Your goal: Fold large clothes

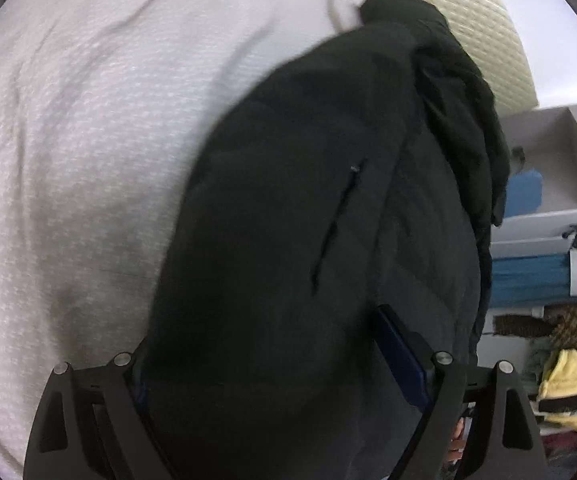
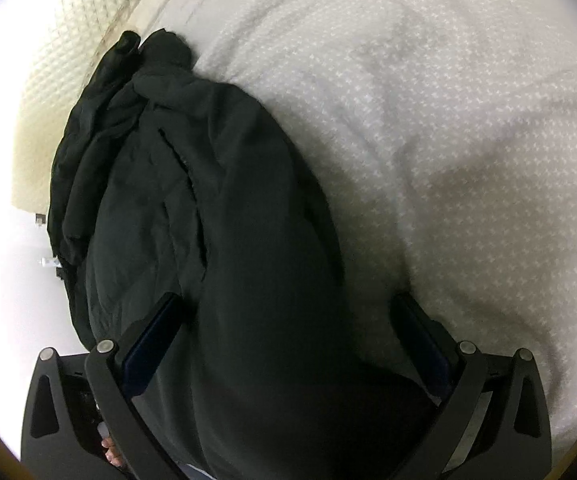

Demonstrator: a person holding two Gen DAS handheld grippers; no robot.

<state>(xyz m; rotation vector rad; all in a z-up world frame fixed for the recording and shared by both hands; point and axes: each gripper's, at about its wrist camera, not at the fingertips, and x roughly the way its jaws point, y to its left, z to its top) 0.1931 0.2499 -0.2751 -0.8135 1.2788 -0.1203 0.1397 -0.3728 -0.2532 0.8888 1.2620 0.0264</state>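
A bedroom in a home.
A white bedspread (image 1: 88, 140) covers the bed, a quilted headboard (image 2: 60, 80) behind, folded clothes (image 1: 572, 392) stacked nearby.

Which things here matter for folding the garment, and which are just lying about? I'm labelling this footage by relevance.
Part of the job:
- dark jacket, spread on the white bedcover
- left gripper, jaws wide over the jacket
- right gripper, jaws wide, straddling a fold

Just lying about:
- open grey box
- blue folded fabric
- yellow clothes pile
- cream quilted headboard
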